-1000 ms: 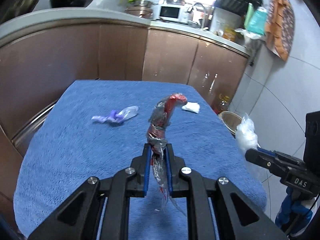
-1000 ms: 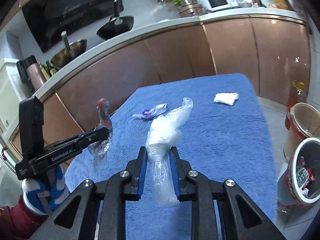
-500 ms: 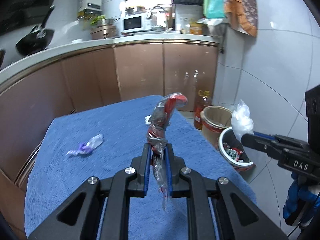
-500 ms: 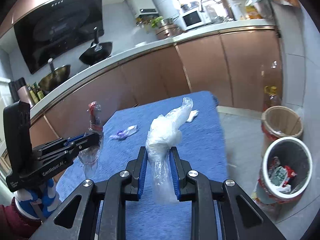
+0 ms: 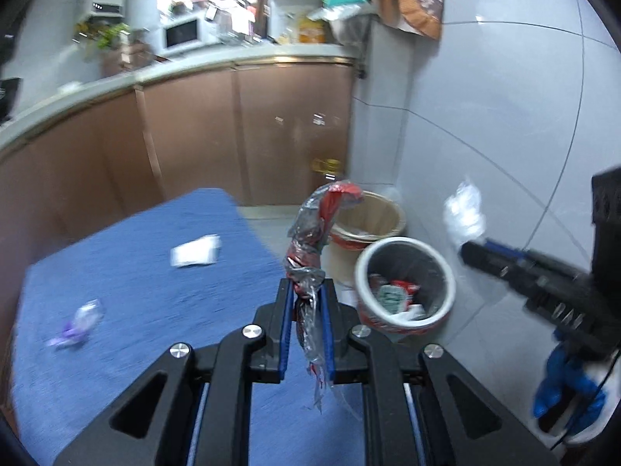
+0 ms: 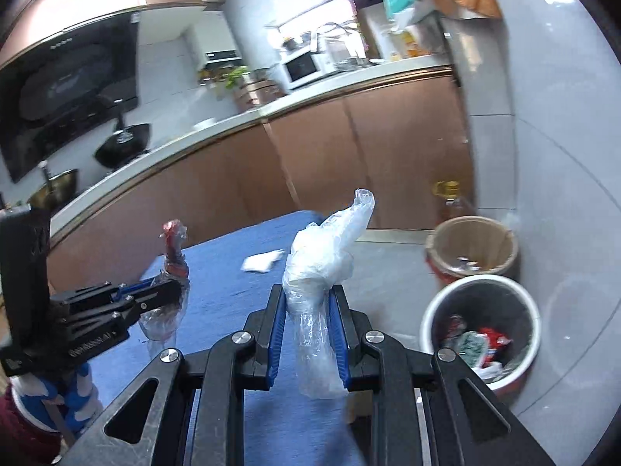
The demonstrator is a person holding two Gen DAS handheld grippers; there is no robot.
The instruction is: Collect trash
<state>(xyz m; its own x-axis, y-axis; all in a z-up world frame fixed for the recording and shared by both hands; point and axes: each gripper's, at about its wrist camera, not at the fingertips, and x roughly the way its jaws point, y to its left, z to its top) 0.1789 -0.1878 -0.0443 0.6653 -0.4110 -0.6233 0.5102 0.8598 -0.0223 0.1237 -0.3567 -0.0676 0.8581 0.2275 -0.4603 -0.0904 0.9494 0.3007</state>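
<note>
My left gripper (image 5: 306, 291) is shut on a twisted red and clear plastic wrapper (image 5: 314, 233) that stands up between its blue pads. My right gripper (image 6: 308, 295) is shut on a crumpled clear plastic bag (image 6: 322, 256). Both are held above the right end of a blue-towelled table (image 5: 136, 291). A white-rimmed trash bin (image 5: 405, 287) (image 6: 481, 326) holding scraps stands on the floor to the right. On the towel lie a white tissue (image 5: 196, 252) (image 6: 262, 261) and a purple-and-clear wrapper (image 5: 77, 320). The left gripper (image 6: 155, 291) shows in the right wrist view, the right gripper (image 5: 481, 256) in the left.
A tan bucket (image 6: 471, 246) stands behind the trash bin, beside a yellow-capped oil bottle (image 6: 450, 198). Brown kitchen cabinets (image 5: 252, 132) run behind the table, and a grey tiled wall (image 5: 485, 116) closes the right side. A gloved hand (image 5: 562, 384) holds the right gripper.
Both grippers have swung to the right, off the table's middle toward the floor bins, still gripping their plastic. The trash bin and bucket have come into fuller view.
</note>
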